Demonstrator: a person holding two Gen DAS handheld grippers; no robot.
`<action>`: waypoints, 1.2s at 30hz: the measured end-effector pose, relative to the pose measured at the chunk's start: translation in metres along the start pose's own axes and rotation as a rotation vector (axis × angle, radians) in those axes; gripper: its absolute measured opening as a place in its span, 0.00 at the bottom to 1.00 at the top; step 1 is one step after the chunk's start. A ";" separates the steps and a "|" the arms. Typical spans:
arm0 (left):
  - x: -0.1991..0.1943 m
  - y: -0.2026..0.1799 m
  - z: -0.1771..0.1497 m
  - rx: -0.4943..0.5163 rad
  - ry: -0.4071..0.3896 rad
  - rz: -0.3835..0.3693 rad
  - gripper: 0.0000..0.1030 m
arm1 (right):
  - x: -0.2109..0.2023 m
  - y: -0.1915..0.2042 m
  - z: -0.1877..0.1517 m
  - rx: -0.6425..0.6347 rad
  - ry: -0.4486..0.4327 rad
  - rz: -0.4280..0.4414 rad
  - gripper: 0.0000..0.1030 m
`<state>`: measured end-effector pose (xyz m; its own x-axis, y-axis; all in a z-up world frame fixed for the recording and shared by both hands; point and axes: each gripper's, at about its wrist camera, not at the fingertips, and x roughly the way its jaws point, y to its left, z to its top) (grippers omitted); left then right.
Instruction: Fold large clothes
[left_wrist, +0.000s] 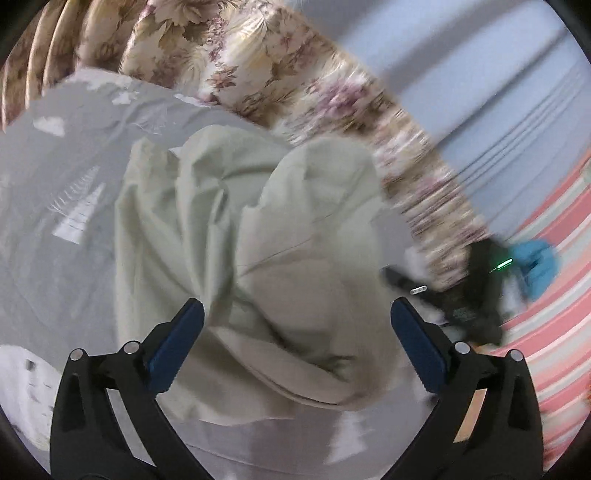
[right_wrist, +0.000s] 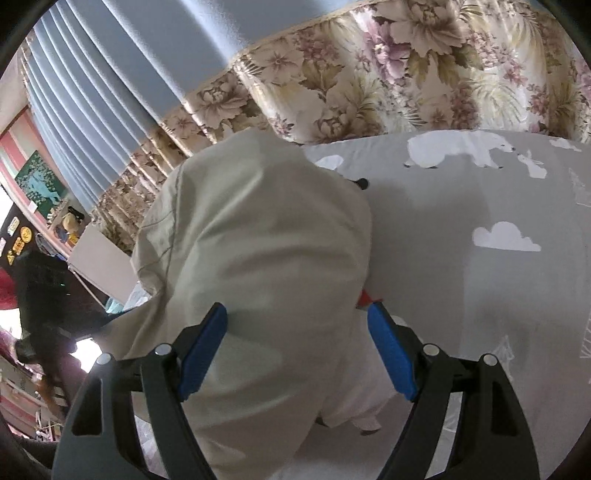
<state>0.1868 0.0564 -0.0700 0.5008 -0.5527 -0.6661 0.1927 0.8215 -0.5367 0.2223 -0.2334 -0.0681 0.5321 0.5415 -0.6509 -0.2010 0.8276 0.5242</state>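
A large pale beige garment (left_wrist: 288, 258) lies bunched and creased on a grey bedsheet (left_wrist: 55, 177) printed with white shapes. My left gripper (left_wrist: 295, 325) is open, its blue pads wide apart just above the garment's near folds. In the right wrist view the same garment (right_wrist: 258, 258) rises in a mound at the bed's left side. My right gripper (right_wrist: 297, 321) is open, its blue pads straddling the cloth without pinching it. The right gripper (left_wrist: 461, 295) shows as a dark blurred shape at the right of the left wrist view.
A floral curtain (right_wrist: 406, 74) hangs behind the bed, beside a blue pleated curtain (right_wrist: 92, 92). The grey sheet (right_wrist: 498, 295) carries white bears and clouds. Shelves and clutter (right_wrist: 44, 229) stand at the left. A pink striped surface (left_wrist: 554, 295) lies at the right.
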 end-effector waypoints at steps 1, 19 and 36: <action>0.009 0.001 -0.003 0.003 0.029 0.008 0.97 | -0.001 0.001 -0.001 0.000 0.004 0.003 0.77; -0.015 0.055 -0.003 0.044 0.049 0.007 0.12 | 0.041 0.112 0.000 -0.434 0.051 -0.165 0.35; -0.067 0.034 0.015 0.212 -0.107 0.228 0.92 | -0.010 0.064 0.029 -0.269 -0.047 -0.146 0.49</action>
<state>0.1723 0.1236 -0.0358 0.6346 -0.3425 -0.6928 0.2311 0.9395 -0.2527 0.2282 -0.1901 -0.0119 0.6075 0.4122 -0.6790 -0.3274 0.9088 0.2588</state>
